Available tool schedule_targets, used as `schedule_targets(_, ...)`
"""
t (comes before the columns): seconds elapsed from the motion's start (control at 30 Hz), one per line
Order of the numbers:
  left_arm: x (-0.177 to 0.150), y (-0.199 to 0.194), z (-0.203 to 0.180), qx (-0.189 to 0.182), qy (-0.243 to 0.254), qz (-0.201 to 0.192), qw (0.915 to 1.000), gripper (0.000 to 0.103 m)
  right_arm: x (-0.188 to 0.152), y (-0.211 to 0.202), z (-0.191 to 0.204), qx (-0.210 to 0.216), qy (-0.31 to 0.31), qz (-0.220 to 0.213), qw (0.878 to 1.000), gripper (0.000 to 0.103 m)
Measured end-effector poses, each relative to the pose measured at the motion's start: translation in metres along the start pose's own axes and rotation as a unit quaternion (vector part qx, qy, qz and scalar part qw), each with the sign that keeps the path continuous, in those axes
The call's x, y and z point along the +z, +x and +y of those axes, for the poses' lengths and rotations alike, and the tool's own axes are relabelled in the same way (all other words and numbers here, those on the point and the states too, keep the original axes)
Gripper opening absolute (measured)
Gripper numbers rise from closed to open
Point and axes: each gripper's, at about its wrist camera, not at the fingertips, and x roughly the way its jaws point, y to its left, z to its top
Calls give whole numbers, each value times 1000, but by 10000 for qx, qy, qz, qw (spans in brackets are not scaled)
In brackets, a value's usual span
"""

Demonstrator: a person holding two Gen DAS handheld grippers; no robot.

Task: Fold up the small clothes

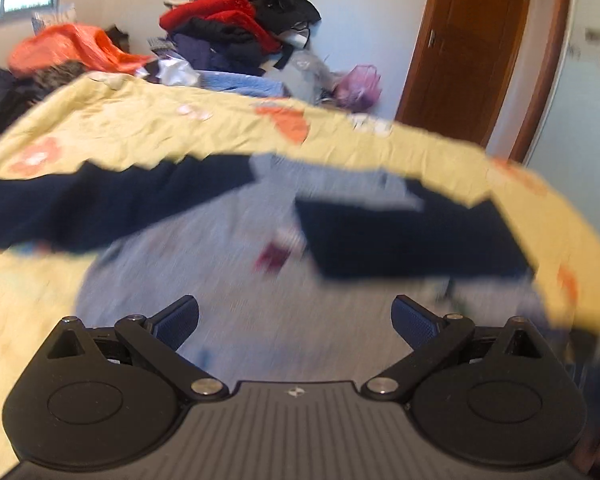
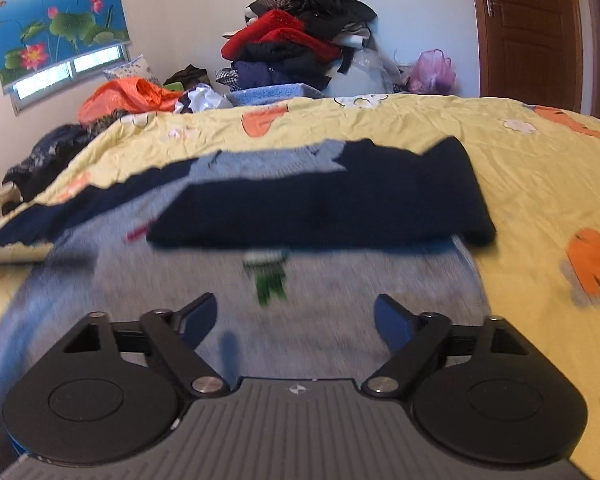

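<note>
Right wrist: grey knit top, navy sleeve folded, crumpled yellow bedsheet

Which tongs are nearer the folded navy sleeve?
Right, probably. The right tongs face the folded navy sleeve straight ahead; the left tongs sit off to its left.

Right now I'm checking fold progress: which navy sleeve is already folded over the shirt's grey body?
The right sleeve, lying across the grey body; the left sleeve still stretches outward.
</note>
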Motion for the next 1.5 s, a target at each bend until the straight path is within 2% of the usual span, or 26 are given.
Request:
schedule_targets(0.07, 24, 22, 1, -280, -350, 49, 9990, 103, -6, 0, 2, -30, -82, 10, 10000, 90)
schedule_targets(0.13, 40, 46, 0, -478, -695, 154, 9963, 103, -6, 3, 4, 9, -164, 85, 9998, 99)
schedule_targets(0.17, 45, 57, 0, -608, -854, 257, 9942, 102, -6, 5, 5, 10, -192, 118, 9997, 100)
schedule_targets(0.27, 53, 89, -4, -782, -1085, 710, 9885, 79, -4, 4, 6, 54, -164, 106, 9998, 101)
schedule_targets(0.3, 50, 99, -7, -707, -1059, 880, 9880, 71, -5, 4, 4, 93, -119, 89, 9998, 101)
schedule_targets(0.33, 48, 108, -10, -636, -998, 1036, 9876, 71, -3, 4, 3, 132, -71, 76, 9999, 101)
schedule_targets(0.4, 44, 111, -22, -500, -586, 898, 9930, 71, -3, 3, 1, 197, 1, 57, 9998, 102)
schedule_targets(0.47, 42, 113, -34, -263, -144, 870, 9958, 59, -3, 2, 2, 210, 10, 59, 9998, 102)
schedule_targets(0.5, 42, 114, -39, -98, 56, 844, 9964, 34, -3, 2, 2, 209, 4, 63, 9998, 103)
schedule_targets(0.53, 42, 116, -42, 75, 193, 829, 9963, 18, -3, 2, 3, 206, 1, 65, 9998, 103)
schedule_targets(0.63, 48, 116, -40, 216, 295, 766, 9964, 4, -3, 1, 4, 215, 16, 60, 9998, 103)
schedule_targets(0.73, 60, 103, -40, 442, 556, 387, 9967, 3, -3, 0, 3, 232, 43, 51, 9997, 103)
schedule_targets(0.8, 64, 86, -35, 550, 652, 80, 9963, 3, -3, 0, 3, 234, 51, 50, 9997, 103)
schedule_targets(0.87, 62, 73, -23, 806, 676, -113, 9944, 3, -3, 0, 2, 231, 44, 53, 9997, 103)
schedule_targets(0.97, 49, 80, 0, 1165, 727, 196, 9903, 3, -3, 0, 3, 206, 15, 65, 9998, 103)
schedule_targets(1.03, 37, 89, 12, 1245, 760, 428, 9884, 2, -3, 0, 5, 185, -15, 78, 9998, 103)
schedule_targets(1.17, 29, 92, 7, 1380, 913, 300, 9858, 2, -3, -1, 5, 153, -34, 77, 9998, 103)
schedule_targets(1.27, 29, 87, 2, 1527, 917, 319, 9835, 7, 5, -11, 2, 263, 54, -379, 9989, 99)
schedule_targets(1.33, 30, 74, -2, 1758, 907, 144, 9801, 23, 21, -12, -1, 183, -78, -694, 9974, 101)
schedule_targets(1.37, 29, 61, -4, 1852, 938, -150, 9781, 28, 33, -9, -2, 100, -193, -764, 9968, 101)
schedule_targets(1.4, 27, 48, -6, 1831, 979, -537, 9767, 44, 44, -3, -5, 31, -279, -834, 9961, 101)
schedule_targets(1.43, 25, 37, -8, 1734, 988, -910, 9757, 72, 55, 4, -10, -24, -292, -903, 9955, 101)
schedule_targets(1.5, 22, 26, -11, 1452, 942, -1335, 9758, 99, 79, 29, -18, -174, -249, -778, 9965, 101)
